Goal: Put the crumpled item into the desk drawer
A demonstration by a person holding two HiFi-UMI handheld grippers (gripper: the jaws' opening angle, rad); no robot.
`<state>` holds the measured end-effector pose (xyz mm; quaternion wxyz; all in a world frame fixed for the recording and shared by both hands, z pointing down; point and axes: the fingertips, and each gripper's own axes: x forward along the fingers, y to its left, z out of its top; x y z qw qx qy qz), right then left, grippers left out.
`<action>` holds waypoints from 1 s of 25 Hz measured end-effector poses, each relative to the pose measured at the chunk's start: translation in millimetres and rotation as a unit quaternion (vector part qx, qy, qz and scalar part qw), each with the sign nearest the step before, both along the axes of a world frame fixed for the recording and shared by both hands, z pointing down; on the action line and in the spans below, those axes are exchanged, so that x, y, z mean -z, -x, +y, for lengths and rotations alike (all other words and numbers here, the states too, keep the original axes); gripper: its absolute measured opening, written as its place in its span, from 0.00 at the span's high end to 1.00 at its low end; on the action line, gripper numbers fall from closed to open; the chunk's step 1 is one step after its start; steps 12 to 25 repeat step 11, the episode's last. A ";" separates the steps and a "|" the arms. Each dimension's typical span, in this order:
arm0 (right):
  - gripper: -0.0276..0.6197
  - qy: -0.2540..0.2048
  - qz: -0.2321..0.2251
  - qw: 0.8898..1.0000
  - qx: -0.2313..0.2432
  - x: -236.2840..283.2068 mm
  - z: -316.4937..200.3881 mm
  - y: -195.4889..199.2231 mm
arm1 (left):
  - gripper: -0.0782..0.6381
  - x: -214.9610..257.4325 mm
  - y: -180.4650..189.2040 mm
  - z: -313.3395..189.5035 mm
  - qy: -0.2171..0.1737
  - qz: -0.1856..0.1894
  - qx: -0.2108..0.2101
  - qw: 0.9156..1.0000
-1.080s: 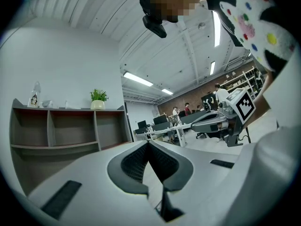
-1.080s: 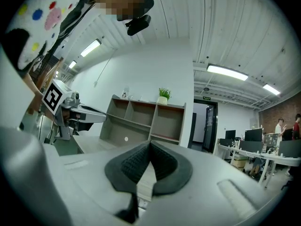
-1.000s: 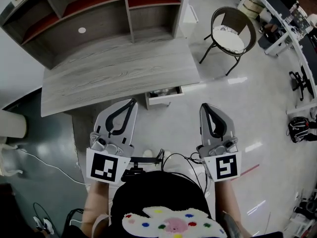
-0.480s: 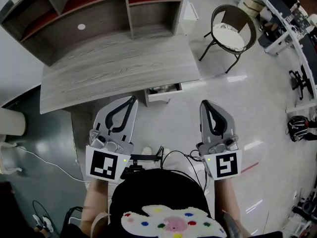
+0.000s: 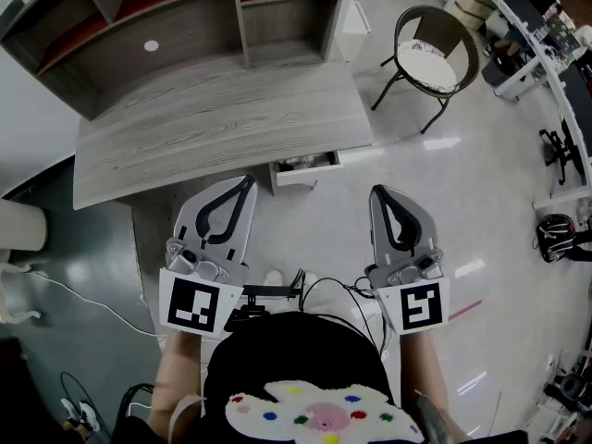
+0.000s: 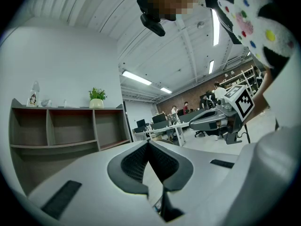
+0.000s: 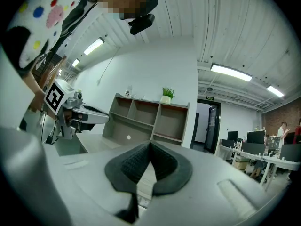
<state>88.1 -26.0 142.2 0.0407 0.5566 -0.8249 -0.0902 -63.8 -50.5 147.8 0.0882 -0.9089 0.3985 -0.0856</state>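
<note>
Black ribbed pads (image 6: 134, 161) pressed flat together on the left gripper (image 5: 247, 184), no gap, nothing between the jaws. Same on the right gripper (image 5: 376, 191): jaws shut, face to face, empty. Two grippers in all, side by side and level, tips forward. One black-and-white marker cube (image 5: 196, 305) behind the left jaws, a second cube (image 5: 421, 308) behind the right jaws.

Ahead of both tips and between them, well apart from either: one drawer (image 5: 306, 179), white-fronted, pulled part-way out from under the table (image 5: 213, 128). Inside its open strip, one pale crumpled item (image 5: 298, 163), too small to make out further.

Beyond the drawer, one grey wood-grain tabletop, bare. At its far edge, one shelf unit (image 5: 185, 21) in the same grey, with reddish-brown boards. On its back panel, one small white disc (image 5: 151, 45). On top of the unit, as seen from the left gripper view, one potted plant (image 6: 97, 98) with green leaves in a pale pot.

Further ahead and off to the right of the right jaws, clear of the table: one round chair (image 5: 435, 63), dark frame, white seat. Pale glossy floor (image 5: 481, 211) under and around both grippers. Back below the jaws, between the two cubes, two white shoe tips (image 5: 272, 279) and a loose run of dark cable (image 5: 338, 294). Far right, past the chair, a row of office desks (image 5: 546, 35), crowded, details unclear.
</note>
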 end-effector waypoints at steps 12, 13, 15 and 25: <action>0.94 0.001 -0.004 1.000 -0.001 4.6 -2.1 1.0 | 0.88 0.1 -2.0 0.5 -0.004 -0.014 -0.009 1.000; 0.94 0.001 -0.004 1.000 -0.001 4.6 -2.1 1.0 | 0.88 0.1 -2.0 0.5 -0.004 -0.014 -0.009 1.000; 0.94 0.001 -0.004 1.000 -0.001 4.6 -2.1 1.0 | 0.88 0.1 -2.0 0.5 -0.004 -0.014 -0.009 1.000; 0.94 0.001 -0.004 1.000 -0.001 4.6 -2.1 1.0 | 0.88 0.1 -2.0 0.5 -0.004 -0.014 -0.009 1.000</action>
